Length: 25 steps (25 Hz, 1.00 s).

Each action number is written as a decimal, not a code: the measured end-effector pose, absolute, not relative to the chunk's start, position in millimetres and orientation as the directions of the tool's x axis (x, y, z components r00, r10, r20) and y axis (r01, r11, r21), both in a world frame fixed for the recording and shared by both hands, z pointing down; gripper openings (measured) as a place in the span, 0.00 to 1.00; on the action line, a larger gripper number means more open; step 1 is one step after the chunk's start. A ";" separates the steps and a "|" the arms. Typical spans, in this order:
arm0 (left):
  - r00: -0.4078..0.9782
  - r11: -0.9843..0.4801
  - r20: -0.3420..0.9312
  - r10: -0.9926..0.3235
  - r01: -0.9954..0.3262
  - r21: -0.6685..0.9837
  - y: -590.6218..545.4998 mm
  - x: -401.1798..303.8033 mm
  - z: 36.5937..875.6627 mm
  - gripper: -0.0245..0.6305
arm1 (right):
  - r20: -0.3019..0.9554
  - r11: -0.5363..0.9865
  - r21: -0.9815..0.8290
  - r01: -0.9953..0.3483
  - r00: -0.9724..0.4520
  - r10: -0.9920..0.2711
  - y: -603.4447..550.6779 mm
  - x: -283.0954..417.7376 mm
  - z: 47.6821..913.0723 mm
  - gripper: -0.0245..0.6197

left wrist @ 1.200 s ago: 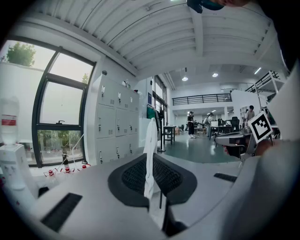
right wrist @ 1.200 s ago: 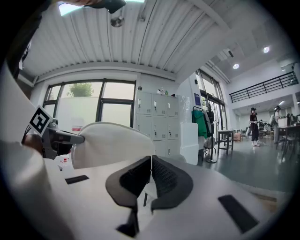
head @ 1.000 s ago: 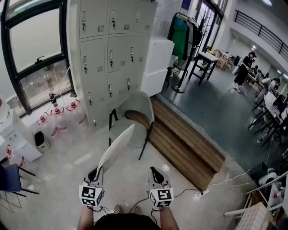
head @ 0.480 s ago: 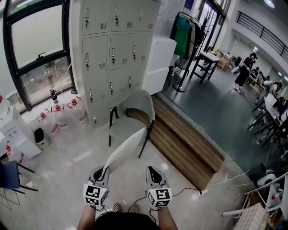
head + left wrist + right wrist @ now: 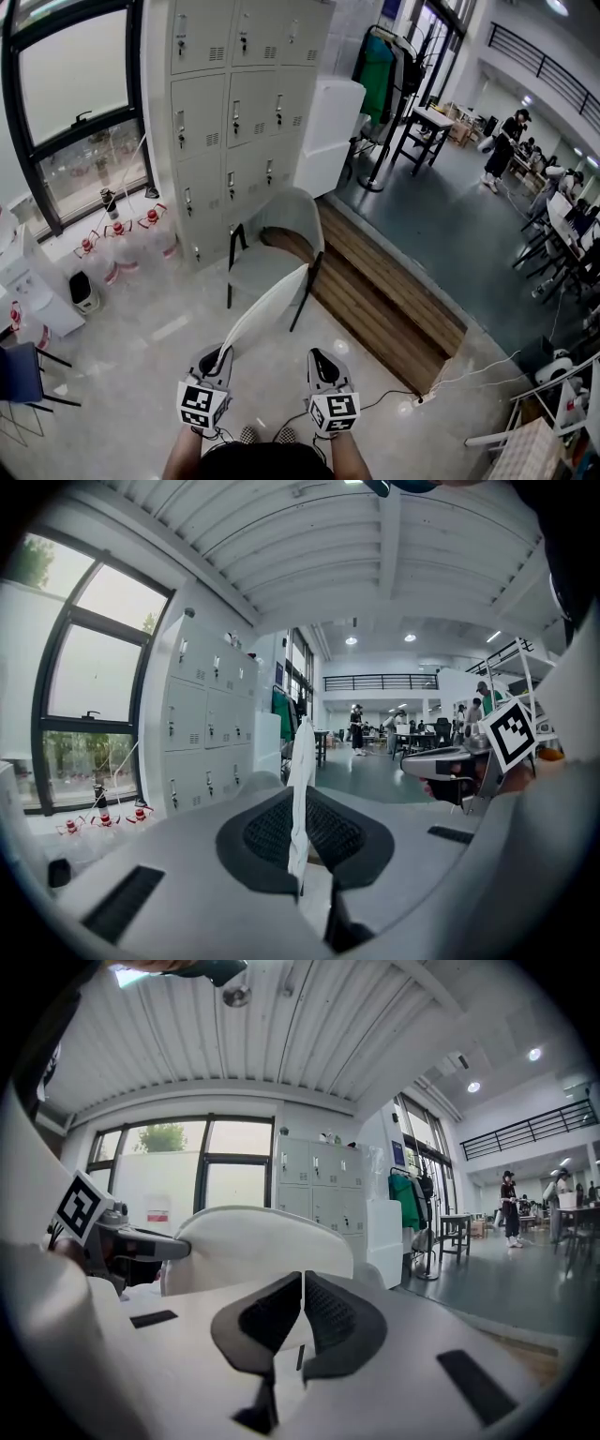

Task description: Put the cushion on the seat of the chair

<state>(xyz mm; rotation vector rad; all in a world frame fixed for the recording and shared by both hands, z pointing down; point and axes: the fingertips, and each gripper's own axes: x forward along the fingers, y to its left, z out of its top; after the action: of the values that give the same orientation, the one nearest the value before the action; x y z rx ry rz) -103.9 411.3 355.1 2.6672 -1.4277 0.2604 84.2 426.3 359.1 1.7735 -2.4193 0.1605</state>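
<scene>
Holds cushion (image 5: 267,305) aloft by one edge in clamped left gripper (image 5: 221,354), in front of chair (image 5: 284,217) (right gripper (image 5: 322,360) closed, empty). Remaining: laying it on seat (image 5: 251,269), letting go.

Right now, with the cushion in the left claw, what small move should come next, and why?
Probably carry the cushion forward over the chair seat, then lower it: the left claw pinches its near edge, its far end barely reaches the bare seat's front, and the right claw is shut, empty.
</scene>
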 end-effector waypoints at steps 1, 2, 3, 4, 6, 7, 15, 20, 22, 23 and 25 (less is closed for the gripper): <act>0.549 -0.558 0.197 -0.812 -0.830 0.012 409.2 -106.4 354.7 0.08 | 0.174 0.297 -0.004 -0.955 -0.293 -0.940 424.7 81.2 360.0 0.09; 0.554 -0.562 0.194 -0.810 -0.827 0.013 407.3 -108.9 353.8 0.08 | 0.176 0.294 -0.005 -0.956 -0.290 -0.941 423.3 78.0 361.2 0.09; 0.558 -0.566 0.191 -0.808 -0.824 0.014 405.6 -111.4 352.7 0.08 | 0.179 0.292 -0.005 -0.957 -0.288 -0.941 422.1 74.4 362.5 0.09; 0.561 -0.569 0.188 -0.806 -0.822 0.015 404.0 -114.2 351.7 0.08 | 0.182 0.291 -0.005 -0.957 -0.287 -0.941 420.9 70.3 363.7 0.09; 0.564 -0.571 0.182 -0.805 -0.821 0.018 398.9 -120.6 351.1 0.08 | 0.184 0.296 -0.002 -0.955 -0.291 -0.939 416.7 60.4 365.6 0.09; 0.564 -0.571 0.181 -0.805 -0.821 0.020 395.4 -123.7 351.9 0.08 | 0.186 0.300 -0.001 -0.954 -0.295 -0.937 413.5 55.4 366.6 0.09; 0.552 -0.558 0.197 -0.810 -0.829 0.033 352.2 -137.5 364.3 0.08 | 0.201 0.323 -0.004 -0.946 -0.317 -0.927 366.4 38.0 377.5 0.09; 0.544 -0.551 0.209 -0.813 -0.834 0.026 298.7 -139.1 375.1 0.08 | 0.212 0.329 -0.021 -0.944 -0.326 -0.921 311.4 37.4 395.3 0.09; 0.546 -0.556 0.215 -0.810 -0.831 0.015 271.4 -136.5 378.0 0.08 | 0.212 0.324 -0.029 -0.946 -0.322 -0.923 282.3 40.5 401.3 0.09; 0.548 -0.560 0.220 -0.807 -0.828 0.010 257.2 -134.7 379.0 0.08 | 0.212 0.320 -0.032 -0.947 -0.319 -0.924 267.1 42.6 403.0 0.09; 0.552 -0.567 0.230 -0.801 -0.824 0.003 226.7 -131.9 379.5 0.09 | 0.214 0.313 -0.042 -0.949 -0.314 -0.925 235.5 45.8 404.1 0.09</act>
<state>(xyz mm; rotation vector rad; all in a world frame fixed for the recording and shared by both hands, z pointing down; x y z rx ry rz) -131.9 226.7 379.5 2.6686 -1.4027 0.3093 45.8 235.5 404.1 1.7423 -2.4200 0.2400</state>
